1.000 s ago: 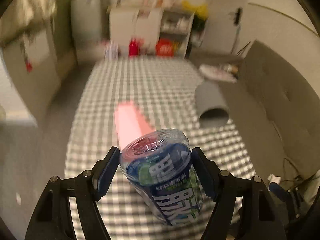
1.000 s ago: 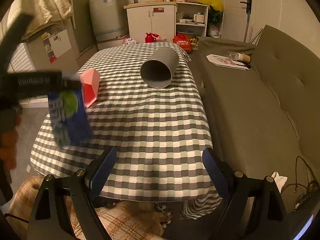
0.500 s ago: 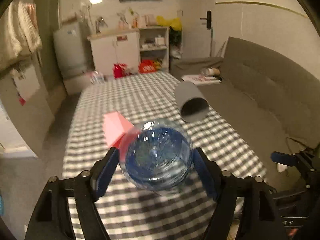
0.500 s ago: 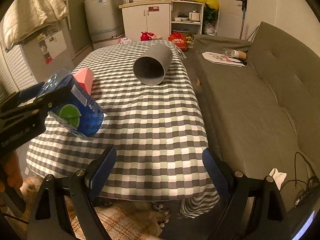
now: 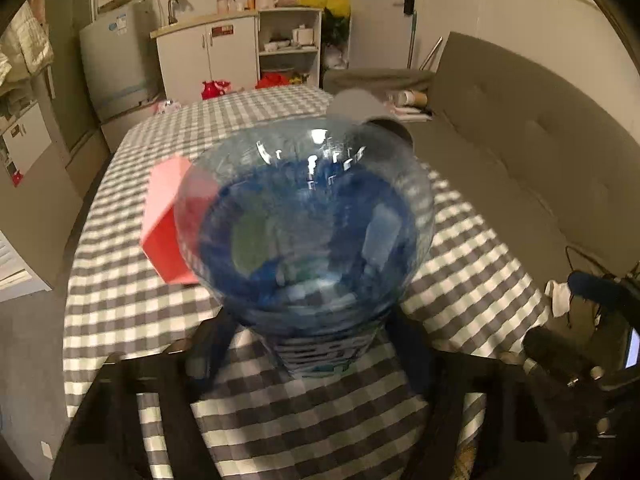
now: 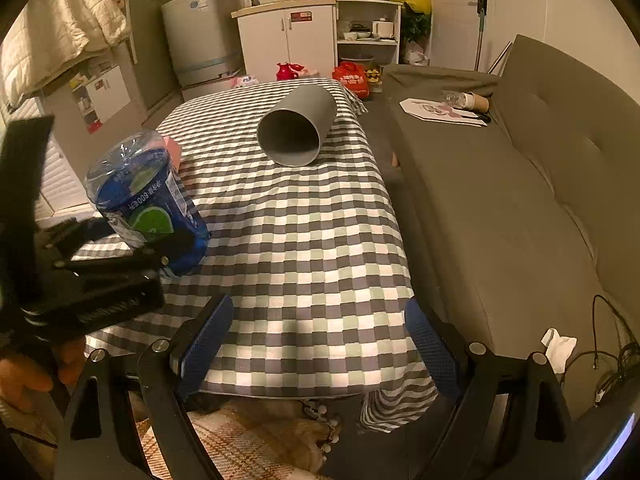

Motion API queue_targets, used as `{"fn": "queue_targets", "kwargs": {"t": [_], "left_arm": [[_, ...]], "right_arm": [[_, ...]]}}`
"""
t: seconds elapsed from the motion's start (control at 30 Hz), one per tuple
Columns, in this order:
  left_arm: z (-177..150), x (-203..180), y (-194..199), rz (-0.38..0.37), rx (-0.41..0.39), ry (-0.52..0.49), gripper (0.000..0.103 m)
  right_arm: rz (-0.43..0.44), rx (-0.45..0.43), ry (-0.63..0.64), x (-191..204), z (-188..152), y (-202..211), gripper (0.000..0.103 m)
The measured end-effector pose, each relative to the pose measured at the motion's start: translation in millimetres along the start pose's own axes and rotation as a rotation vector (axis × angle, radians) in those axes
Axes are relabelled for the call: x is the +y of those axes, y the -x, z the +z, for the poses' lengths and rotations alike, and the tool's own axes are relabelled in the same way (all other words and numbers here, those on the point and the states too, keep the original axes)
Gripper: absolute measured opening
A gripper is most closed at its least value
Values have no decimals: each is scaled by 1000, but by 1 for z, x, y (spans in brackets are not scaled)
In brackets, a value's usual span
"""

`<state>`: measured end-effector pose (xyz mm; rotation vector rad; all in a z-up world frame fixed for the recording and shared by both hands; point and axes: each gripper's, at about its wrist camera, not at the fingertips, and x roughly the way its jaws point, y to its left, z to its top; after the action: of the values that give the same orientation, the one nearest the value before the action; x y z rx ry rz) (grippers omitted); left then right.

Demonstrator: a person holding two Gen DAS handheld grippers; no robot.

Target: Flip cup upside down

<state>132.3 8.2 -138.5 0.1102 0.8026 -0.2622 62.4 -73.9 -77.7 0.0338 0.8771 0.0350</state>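
Blue plastic cup (image 6: 146, 200), a clear cut-off bottle with a blue and green label, sits clamped in the left gripper (image 6: 132, 240), closed base uppermost and tilted a little toward the bench's left edge. It hangs over the near left corner of the bench (image 6: 304, 248); whether its lower rim touches the checked cloth cannot be told from either view. In the left wrist view the cup's rounded base (image 5: 306, 224) fills the middle of the picture, and the left gripper (image 5: 308, 344) shows as two dark, blurred fingers (image 5: 208, 344) pressed against the cup's sides lower down. A hand (image 6: 28, 372) grips the left gripper's handle at the lower left of the right wrist view.

The right gripper (image 6: 316, 344) stands apart and holds nothing, its blue-padded fingers (image 6: 204, 340) spread wide over the near edge of the bench.

A grey tumbler (image 6: 298, 126) lies on its side toward the far right corner of the bench, its open mouth facing the near edge. A pink box (image 5: 168, 216) rests near the left edge, just behind the cup; in the right wrist view only a sliver of it (image 6: 173, 148) shows past the cup.

A grey sofa (image 6: 520, 200) runs along the bench's right edge, and a white cabinet (image 6: 288, 44) stands beyond the far edge.
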Motion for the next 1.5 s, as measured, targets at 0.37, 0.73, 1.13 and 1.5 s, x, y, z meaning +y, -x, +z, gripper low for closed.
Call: {"fn": "queue_targets", "kwargs": {"t": [0.37,0.73,1.13,1.5], "left_arm": [[7,-7,-13,5,-48,-7,68],[-4,7,7,-27,52,60,86],[-21,46,128,120,-274,206,90],[-59,56,159,224,-407,196,103]], "right_arm": [[-2,19,-4,1,0,-7,88],[27,-14,-18,3,9,10,88],[79,-153,23,33,13,59,88],[0,-358,73,59,-1,72,103]]}}
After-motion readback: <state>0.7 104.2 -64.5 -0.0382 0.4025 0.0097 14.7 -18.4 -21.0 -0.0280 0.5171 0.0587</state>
